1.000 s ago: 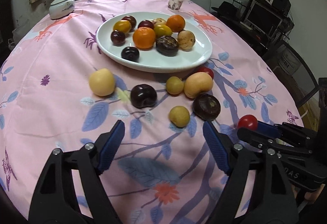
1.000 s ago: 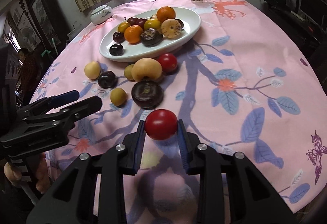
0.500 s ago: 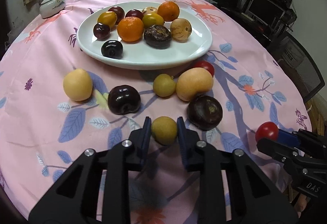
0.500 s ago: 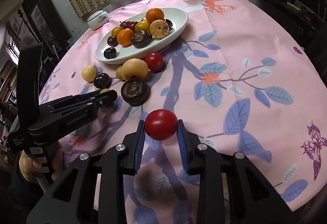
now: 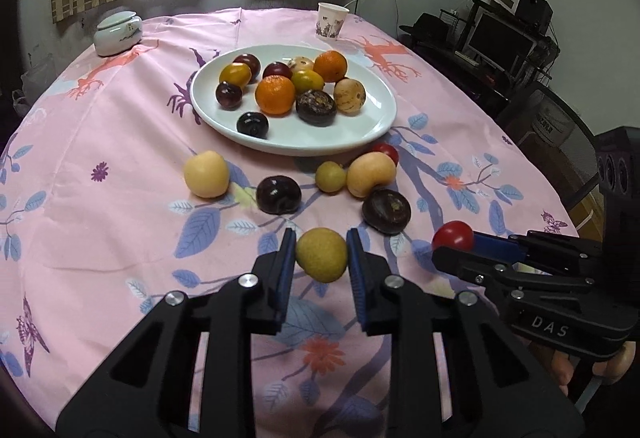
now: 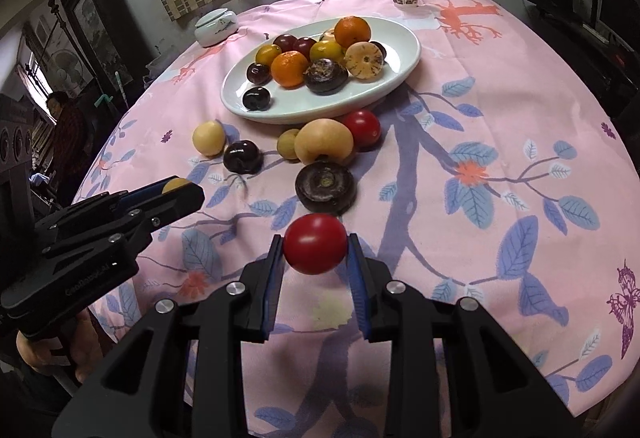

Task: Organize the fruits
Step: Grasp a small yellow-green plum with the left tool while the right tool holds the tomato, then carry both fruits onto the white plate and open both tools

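Left gripper (image 5: 321,256) clamps a yellow fruit (image 5: 321,254); right gripper (image 6: 315,250) clamps a red tomato (image 6: 315,243). Ahead, roughly ten fruits fill the white plate (image 5: 360,134); six lie loose between.

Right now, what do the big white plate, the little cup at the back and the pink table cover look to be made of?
Plate: probably glazed ceramic, smooth and glossy with soft reflections.
Cup: likely paper, with matte, thin printed walls.
Table cover: woven cloth, matte, with printed leaves, and it shows creases and folds.
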Demonstrator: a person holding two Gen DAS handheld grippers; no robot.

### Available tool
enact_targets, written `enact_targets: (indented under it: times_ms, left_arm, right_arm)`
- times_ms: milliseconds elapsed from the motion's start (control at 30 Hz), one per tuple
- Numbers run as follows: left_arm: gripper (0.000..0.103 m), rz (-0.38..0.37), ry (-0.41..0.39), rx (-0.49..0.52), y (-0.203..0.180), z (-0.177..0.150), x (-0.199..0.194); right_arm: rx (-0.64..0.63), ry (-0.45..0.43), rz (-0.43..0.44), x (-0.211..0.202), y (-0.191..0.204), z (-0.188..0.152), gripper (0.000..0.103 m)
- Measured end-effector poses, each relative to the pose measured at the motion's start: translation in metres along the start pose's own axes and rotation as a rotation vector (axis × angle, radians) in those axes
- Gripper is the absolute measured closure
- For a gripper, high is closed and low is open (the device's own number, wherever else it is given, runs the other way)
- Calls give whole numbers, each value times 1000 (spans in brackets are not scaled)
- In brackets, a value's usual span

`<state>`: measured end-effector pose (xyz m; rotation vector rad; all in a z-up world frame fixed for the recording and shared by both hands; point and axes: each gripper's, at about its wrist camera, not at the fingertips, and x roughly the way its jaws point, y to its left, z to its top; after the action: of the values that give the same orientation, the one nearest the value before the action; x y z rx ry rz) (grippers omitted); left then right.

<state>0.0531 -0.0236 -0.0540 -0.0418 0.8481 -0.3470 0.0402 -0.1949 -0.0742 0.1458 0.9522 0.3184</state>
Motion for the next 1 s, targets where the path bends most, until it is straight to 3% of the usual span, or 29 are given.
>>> enact_targets:
  times_ms: [333,500,600,733,1000]
  left_arm:
    - [77,52,-43,2,34,63,2]
    - [77,86,-26,-2,47,111,35]
    - [77,107,6,-35,60,132,62]
    - [77,96,55,-95,77,142,88]
    - [77,96,85,-92,80,144,107]
  right_arm:
    - [-47,-37,-5,6,9,51,72]
    - [-109,-38,10,32,19,99,72]
    - [-145,-53,-32,57,23,127,72]
    - [-129,-30,-47,88,13,149,72]
    - [-137,-13,-39,113,11,162,71]
